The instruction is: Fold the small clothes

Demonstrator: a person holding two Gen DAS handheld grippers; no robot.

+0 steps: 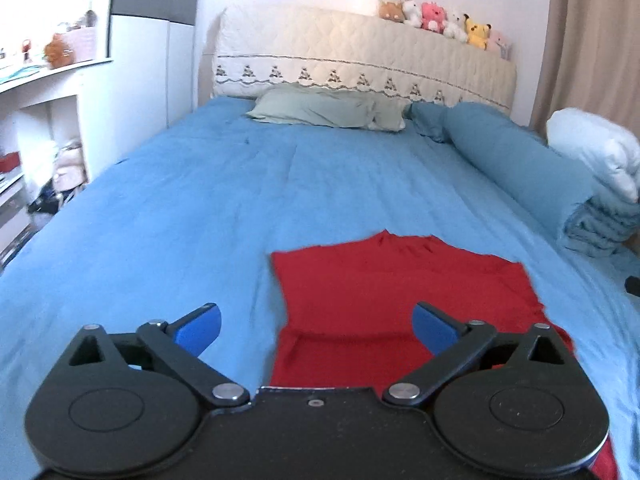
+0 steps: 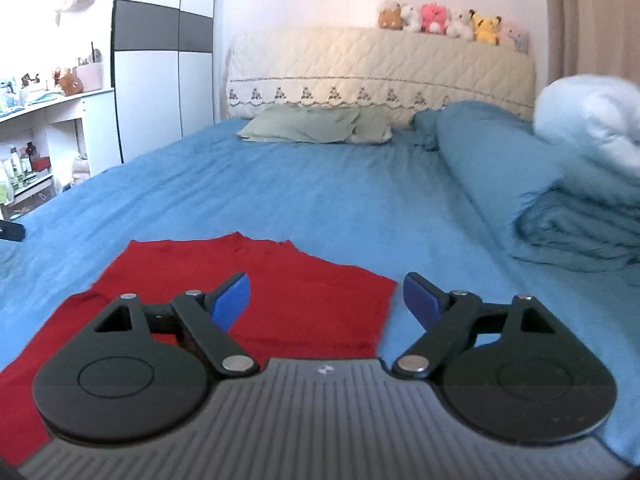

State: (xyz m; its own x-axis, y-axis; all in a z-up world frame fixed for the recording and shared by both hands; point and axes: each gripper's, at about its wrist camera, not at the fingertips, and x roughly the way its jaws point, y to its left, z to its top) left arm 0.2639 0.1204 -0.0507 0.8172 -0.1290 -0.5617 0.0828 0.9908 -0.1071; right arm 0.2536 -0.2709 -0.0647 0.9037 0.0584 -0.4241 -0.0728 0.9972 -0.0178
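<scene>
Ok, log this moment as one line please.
left gripper: open, empty | right gripper: open, empty | red garment: flat on blue bedsheet, partly folded

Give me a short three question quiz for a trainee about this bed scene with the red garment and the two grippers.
1. True or false: the left gripper is clamped on the red garment.
2. What stands in a row on top of the headboard? A) books B) plush toys C) lamps
3. Fill in: the red garment lies on a ___ bedsheet.

Key: 1 false, its jaws stand wide open and empty, like the right gripper; 2 B; 3 blue.
</scene>
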